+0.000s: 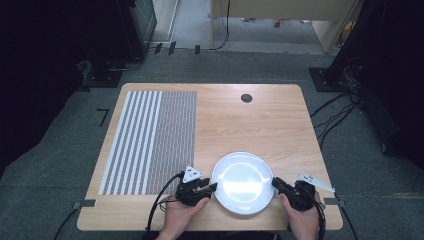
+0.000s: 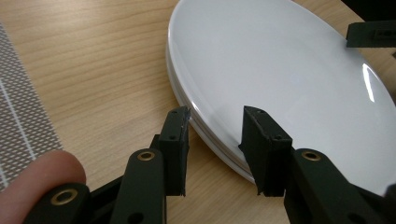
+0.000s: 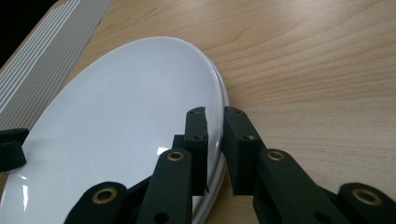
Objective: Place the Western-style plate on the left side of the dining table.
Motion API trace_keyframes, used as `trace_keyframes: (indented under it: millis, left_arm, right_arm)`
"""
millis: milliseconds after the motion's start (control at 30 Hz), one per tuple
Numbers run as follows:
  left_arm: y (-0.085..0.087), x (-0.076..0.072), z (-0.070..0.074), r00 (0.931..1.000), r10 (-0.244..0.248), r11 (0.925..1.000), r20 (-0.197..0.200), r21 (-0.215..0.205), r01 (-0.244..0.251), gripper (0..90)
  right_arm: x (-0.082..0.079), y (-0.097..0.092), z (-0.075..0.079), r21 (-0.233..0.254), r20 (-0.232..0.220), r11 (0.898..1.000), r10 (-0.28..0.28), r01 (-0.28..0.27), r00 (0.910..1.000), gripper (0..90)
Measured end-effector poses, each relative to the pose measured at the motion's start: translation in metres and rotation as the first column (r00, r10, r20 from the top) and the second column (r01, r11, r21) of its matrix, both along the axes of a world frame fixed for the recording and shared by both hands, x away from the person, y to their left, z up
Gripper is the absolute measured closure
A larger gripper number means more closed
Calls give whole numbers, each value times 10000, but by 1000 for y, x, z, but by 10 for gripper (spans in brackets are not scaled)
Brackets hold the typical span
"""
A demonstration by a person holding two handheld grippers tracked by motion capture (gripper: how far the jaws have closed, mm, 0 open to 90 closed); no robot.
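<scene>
A white plate lies near the front edge of the bench, just right of the striped mat. The left gripper straddles the plate's left rim, jaws narrowly apart, pads not yet pressing. The right gripper pinches the opposite rim between nearly closed jaws. Gripping both sides would likely keep the plate level when lifted.

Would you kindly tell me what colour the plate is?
The plate is plain glossy white, seen best in the left gripper view.
</scene>
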State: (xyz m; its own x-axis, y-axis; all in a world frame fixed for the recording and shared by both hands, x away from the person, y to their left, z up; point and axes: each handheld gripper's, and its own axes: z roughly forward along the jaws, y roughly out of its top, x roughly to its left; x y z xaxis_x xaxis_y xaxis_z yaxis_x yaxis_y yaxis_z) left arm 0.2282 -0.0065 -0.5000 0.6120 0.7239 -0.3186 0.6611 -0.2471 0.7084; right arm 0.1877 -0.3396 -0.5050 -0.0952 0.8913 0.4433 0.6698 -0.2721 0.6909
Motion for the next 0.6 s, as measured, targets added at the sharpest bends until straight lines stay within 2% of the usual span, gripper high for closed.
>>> trace_keyframes:
  millis: [67, 333, 533, 600]
  left_arm:
    - [-1, 0, 0, 10000, -62, 10000, -42, 1, 62, 627]
    - [-1, 0, 0, 9999, -1, 10000, -146, -37, 1, 633]
    - [-1, 1, 0, 9997, 31, 9999, -246, -109, -33, 640]
    - [-1, 1, 0, 9997, 44, 10000, -227, -80, -46, 636]
  right_arm:
    - [0, 0, 0, -2, -19, 10000, -28, 28, 10000, 818]
    - [1, -6, -3, 785, -170, 9968, -167, 179, 9997, 846]
    - [1, -5, -3, 702, -72, 9973, -212, 217, 9997, 850]
    - [1, -6, -4, 820, -100, 9963, -268, 275, 9996, 855]
